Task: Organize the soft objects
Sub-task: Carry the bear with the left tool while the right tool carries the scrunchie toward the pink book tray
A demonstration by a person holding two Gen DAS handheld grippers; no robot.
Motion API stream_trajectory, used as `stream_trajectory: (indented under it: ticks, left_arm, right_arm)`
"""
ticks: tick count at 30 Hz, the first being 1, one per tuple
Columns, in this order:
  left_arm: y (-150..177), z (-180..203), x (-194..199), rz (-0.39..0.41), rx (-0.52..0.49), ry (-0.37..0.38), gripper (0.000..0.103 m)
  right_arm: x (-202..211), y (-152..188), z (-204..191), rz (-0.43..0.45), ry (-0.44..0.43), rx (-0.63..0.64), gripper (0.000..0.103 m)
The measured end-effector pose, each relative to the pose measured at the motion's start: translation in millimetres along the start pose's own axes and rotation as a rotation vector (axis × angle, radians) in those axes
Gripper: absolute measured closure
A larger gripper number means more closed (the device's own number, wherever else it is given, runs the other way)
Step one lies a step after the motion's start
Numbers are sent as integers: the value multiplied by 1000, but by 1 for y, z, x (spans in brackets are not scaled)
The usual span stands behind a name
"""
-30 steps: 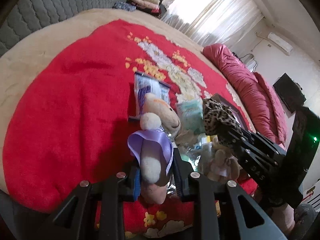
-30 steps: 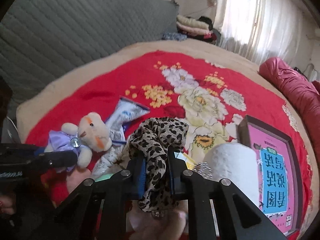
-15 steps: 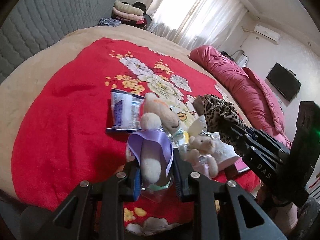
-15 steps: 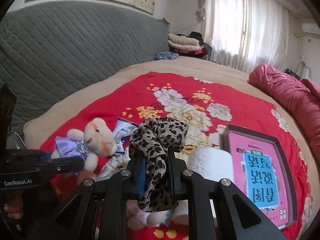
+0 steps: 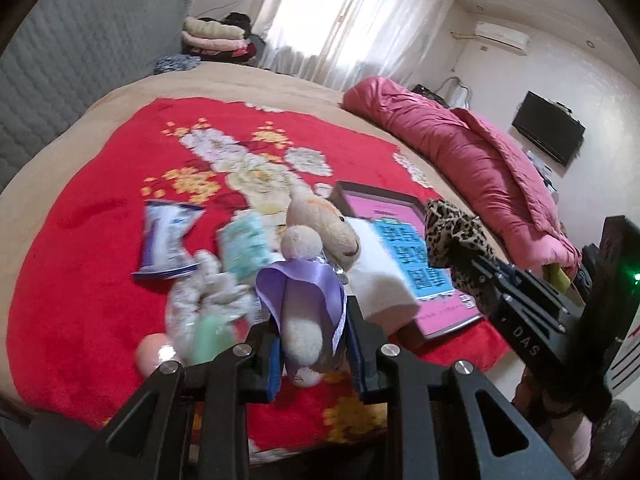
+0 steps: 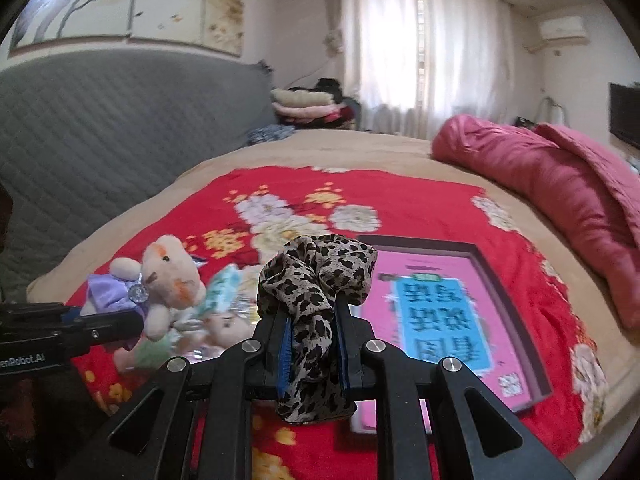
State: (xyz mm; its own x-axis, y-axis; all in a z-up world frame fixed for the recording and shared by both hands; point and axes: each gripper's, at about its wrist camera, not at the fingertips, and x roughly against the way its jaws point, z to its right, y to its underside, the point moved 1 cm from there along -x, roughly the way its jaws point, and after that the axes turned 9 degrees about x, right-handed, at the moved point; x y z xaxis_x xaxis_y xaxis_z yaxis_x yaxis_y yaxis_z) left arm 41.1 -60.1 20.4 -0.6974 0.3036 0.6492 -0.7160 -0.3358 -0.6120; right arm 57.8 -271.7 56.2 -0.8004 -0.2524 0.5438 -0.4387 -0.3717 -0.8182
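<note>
Both my grippers have risen off the red blanket (image 5: 80, 248), left gripper (image 5: 314, 344) clamping the plush bear (image 5: 316, 248), right gripper (image 6: 312, 344) pinching the leopard scrunchie (image 6: 316, 276); 2 lifted, neither placed, clutter at 10 o'clock remains.

plush bears (image 5: 320, 236) x2 | scrunchie (image 6: 316, 280) x1 | book (image 6: 440, 312) x1 | tools x2

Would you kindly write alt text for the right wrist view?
The right gripper is shut on a leopard-print cloth, held above a red floral blanket. A pink book lies to its right; at left, the left gripper holds a plush bear.
</note>
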Motion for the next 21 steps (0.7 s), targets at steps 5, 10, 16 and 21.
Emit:
stream_trajectory:
  ticks: [5,10,16,21]
  left_arm:
    - [2,41,-9,-9,-44,23,76]
    - [3,81,-23,-26,-90,47,76]
    - [5,118,-51,-67,-129,72,76]
    - [7,143,-75,-93,-154,90,76]
  right_arm:
    - [13,10,34,7,52,-62,85]
    - [17,20,68,3,125,-113,85]
    - [21,34,104,2,213,-172,85]
    - [18,43,122,-15,243,-200,84]
